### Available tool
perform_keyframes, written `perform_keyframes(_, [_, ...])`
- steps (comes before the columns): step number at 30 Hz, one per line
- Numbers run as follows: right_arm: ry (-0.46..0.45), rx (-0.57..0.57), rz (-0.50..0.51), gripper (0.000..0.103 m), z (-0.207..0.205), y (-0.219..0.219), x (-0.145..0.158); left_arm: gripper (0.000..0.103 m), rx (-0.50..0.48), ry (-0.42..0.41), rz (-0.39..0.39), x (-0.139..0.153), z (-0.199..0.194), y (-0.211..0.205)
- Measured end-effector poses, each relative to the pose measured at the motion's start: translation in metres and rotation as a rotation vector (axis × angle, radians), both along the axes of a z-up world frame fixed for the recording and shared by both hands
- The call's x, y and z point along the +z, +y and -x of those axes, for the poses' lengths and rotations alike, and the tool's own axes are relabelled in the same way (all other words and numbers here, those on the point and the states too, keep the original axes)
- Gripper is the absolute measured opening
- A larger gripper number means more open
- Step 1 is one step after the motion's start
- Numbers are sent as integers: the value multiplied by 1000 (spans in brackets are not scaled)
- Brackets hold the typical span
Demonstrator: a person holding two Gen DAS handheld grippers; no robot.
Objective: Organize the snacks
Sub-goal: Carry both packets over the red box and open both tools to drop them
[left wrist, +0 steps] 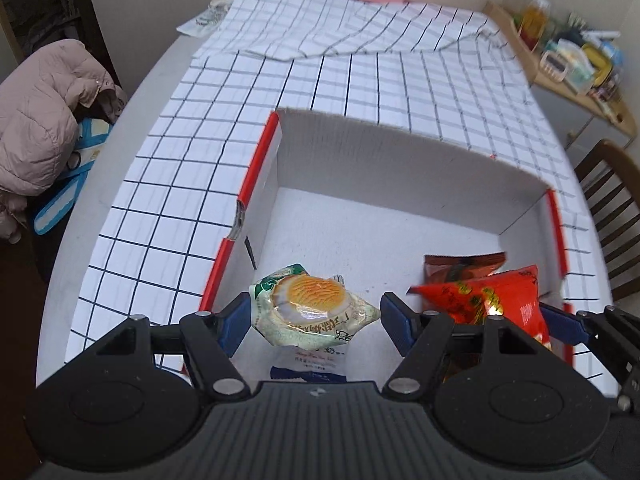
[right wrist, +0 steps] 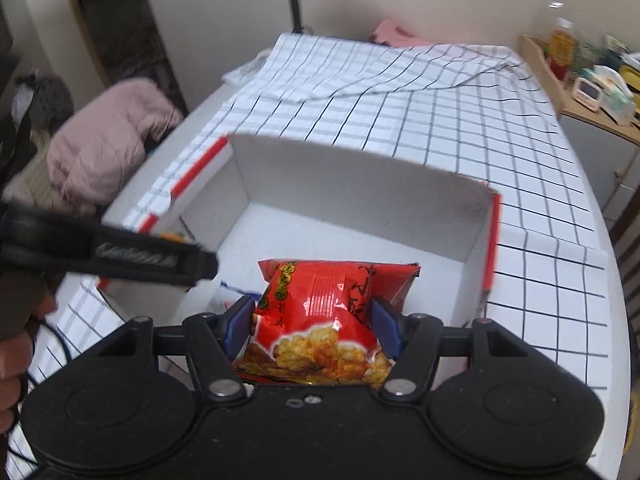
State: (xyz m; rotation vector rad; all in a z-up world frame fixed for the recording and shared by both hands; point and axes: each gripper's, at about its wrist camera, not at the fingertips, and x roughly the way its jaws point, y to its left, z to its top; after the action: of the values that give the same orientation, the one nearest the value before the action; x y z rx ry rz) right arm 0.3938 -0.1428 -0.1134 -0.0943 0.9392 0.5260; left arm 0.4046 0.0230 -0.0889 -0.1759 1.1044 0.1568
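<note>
Left wrist view: left gripper (left wrist: pixel 314 316) spread, green packet (left wrist: pixel 310 306) loose between its fingers inside the box (left wrist: pixel 400 152). Right gripper (right wrist: pixel 312 326) clamps the red bag (right wrist: pixel 320 320) over the box's near edge; releasing it likely comes next.

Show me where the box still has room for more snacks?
The bare floor runs along the far wall of the white box and into its far left corner. The near side is crowded: green cake packet at the left gripper, brown packet and red snack bag held by the right gripper.
</note>
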Motion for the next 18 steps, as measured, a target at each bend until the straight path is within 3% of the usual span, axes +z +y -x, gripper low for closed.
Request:
perform_keyframes(11, [42, 32, 13, 65, -8, 2, -14, 70, -22, 71, -25, -32, -12, -10])
perform_keyframes(16, [33, 33, 24, 79, -9, 4, -15, 71, -10, 70, -17, -34, -10, -6])
perform_keyframes(18, [27, 26, 23, 80, -8, 4, -14, 71, -2, 68, -12, -34, -10, -5])
